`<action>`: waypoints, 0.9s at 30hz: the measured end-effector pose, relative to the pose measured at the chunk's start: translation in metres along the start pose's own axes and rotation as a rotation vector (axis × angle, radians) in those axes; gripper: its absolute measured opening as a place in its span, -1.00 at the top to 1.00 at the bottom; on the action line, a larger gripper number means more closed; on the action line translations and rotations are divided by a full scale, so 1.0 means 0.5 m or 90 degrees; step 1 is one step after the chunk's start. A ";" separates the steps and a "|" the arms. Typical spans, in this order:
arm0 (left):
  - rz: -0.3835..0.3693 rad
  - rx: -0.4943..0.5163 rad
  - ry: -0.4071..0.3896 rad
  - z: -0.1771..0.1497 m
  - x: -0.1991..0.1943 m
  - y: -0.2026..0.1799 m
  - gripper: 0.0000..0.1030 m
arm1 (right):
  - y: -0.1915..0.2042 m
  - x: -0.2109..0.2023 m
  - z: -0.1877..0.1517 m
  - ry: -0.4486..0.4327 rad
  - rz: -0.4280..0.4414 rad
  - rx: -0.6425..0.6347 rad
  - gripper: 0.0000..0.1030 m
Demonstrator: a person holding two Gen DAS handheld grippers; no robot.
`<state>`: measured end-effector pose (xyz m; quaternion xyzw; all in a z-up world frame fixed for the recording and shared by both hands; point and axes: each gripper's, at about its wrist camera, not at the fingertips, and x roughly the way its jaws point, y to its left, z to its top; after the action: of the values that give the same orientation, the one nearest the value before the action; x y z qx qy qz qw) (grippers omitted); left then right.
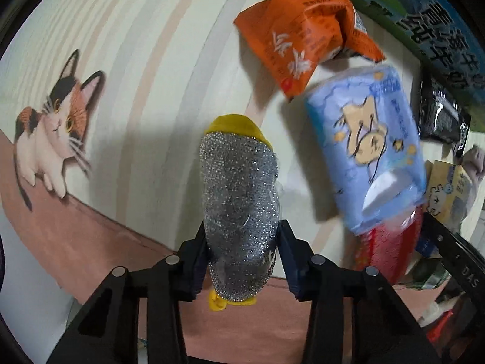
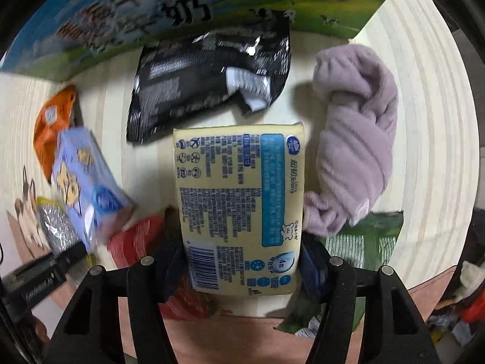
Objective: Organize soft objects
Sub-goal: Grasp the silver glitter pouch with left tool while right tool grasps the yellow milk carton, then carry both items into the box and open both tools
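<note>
My left gripper is shut on a silver scouring sponge with a yellow core, held above the table. The sponge and left gripper also show at the left edge of the right wrist view. My right gripper is shut on a yellow tissue pack, which also shows at the right of the left wrist view. A blue tissue pack lies between the two grippers, beside an orange packet and a red soft item.
A black foil packet and a lilac towel lie beyond the right gripper. A large milk carton box stands behind them. A green packet lies under the towel's near end. The tablecloth shows a cat picture.
</note>
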<state>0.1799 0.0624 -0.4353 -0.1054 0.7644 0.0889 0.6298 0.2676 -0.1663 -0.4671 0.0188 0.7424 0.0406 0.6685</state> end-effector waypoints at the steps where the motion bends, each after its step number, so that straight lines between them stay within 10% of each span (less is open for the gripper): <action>1: 0.010 0.000 -0.007 -0.012 -0.003 0.002 0.28 | 0.001 0.002 -0.008 0.002 -0.001 -0.007 -0.28; 12: -0.035 0.039 -0.141 -0.144 -0.277 -0.077 0.30 | -0.034 -0.160 -0.127 -0.061 0.139 -0.044 -0.28; 19: -0.108 0.103 -0.192 0.045 -0.464 -0.245 0.30 | -0.060 -0.373 -0.104 -0.147 0.206 -0.061 -0.28; 27: -0.124 0.142 -0.166 0.340 -0.490 -0.341 0.30 | -0.090 -0.450 0.120 -0.186 0.177 -0.032 -0.28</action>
<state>0.4322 -0.0440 -0.2279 -0.0961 0.6676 -0.0452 0.7369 0.3523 -0.2272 -0.2541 0.1102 0.6267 0.1476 0.7572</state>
